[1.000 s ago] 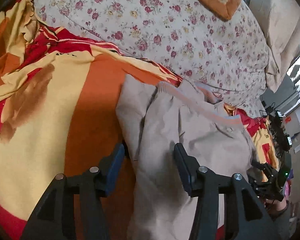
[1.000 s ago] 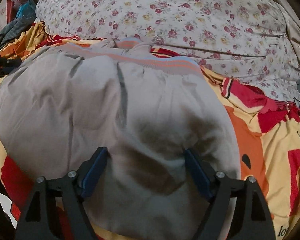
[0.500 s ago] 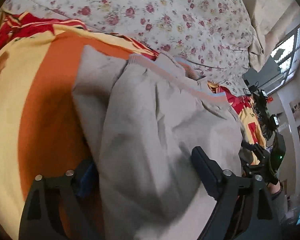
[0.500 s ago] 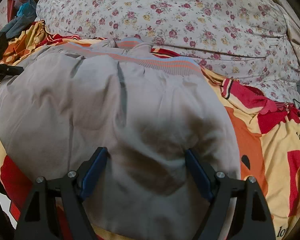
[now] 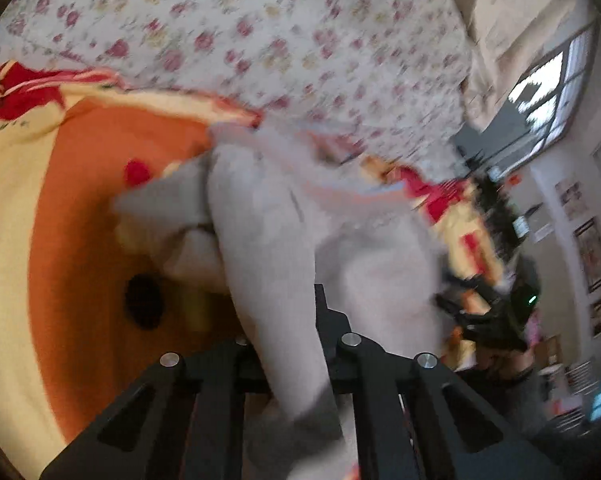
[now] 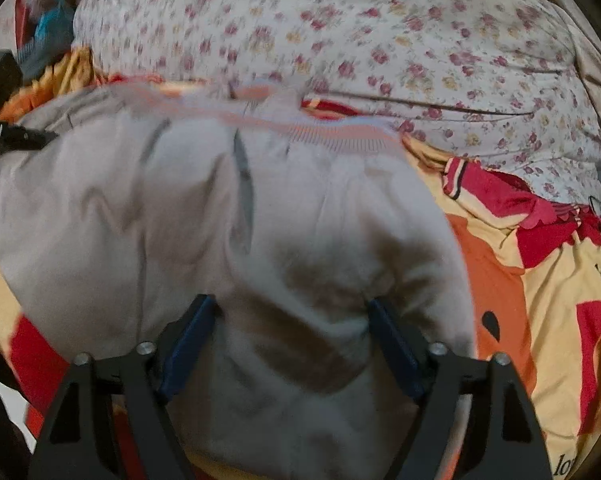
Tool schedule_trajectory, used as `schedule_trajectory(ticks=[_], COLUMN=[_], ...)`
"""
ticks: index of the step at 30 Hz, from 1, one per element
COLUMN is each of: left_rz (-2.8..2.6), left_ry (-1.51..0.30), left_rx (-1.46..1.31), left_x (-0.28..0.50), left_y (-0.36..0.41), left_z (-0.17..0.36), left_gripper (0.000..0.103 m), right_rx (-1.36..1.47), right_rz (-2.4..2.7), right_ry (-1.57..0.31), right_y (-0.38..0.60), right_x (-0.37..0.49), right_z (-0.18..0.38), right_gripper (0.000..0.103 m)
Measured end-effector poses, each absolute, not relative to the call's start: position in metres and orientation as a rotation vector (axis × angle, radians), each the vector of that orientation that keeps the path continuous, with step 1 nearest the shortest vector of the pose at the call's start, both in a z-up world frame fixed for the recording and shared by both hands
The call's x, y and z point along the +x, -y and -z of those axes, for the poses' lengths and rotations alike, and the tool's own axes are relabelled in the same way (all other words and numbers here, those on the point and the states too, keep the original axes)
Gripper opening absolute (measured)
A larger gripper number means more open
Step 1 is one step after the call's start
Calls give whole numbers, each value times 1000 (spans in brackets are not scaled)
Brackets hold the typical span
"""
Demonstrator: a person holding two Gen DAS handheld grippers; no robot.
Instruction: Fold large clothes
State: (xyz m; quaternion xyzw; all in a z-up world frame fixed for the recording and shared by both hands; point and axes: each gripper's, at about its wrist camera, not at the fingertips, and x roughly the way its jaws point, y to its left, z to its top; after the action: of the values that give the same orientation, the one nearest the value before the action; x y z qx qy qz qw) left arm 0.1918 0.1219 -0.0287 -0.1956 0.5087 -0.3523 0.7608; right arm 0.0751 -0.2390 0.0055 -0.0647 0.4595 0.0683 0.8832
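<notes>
Pinching a fold of the beige garment (image 5: 372,264), the left gripper (image 5: 296,344) lifts it off the bedspread (image 5: 80,208); the right gripper (image 6: 292,320) closes around cloth. Folding barely begun.

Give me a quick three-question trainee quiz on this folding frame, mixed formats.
1. True or false: the left hand-held gripper is shut on the beige garment.
2. Multiple choice: the fabric between the right hand-held gripper fingers is A) the floral quilt, B) the beige garment, C) the orange and yellow bedspread.
3. Fill in: the garment's striped ribbed band lies toward the ____ quilt.

Key
1. True; a bunched fold is clamped in its jaws.
2. B; its jaws are closing around the fabric, pads not yet pinching.
3. floral
</notes>
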Motion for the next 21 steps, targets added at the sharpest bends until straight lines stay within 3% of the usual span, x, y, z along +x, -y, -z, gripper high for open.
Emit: schedule_trajectory(ticks=[4,11,18,21], left_rz=[789,689,609,560], left_ry=[-1033,-1034,-1134,-1142], left_rx=[-555,-594,-444,-368], left_x=[188,193,183,167], left_y=[-85,47,180,203], left_z=[-11,-43,3,35], left_gripper=[0,0,0,11], right_rx=[95,327,406,426], right_rz=[-27,206,226,224], right_ry=[-764,-757,-771,-771], right_y=[299,390,423,433], right_x=[50,15,-1,-5], right_z=[-45,-43,-36,-34], right_gripper=[65,65,65,65])
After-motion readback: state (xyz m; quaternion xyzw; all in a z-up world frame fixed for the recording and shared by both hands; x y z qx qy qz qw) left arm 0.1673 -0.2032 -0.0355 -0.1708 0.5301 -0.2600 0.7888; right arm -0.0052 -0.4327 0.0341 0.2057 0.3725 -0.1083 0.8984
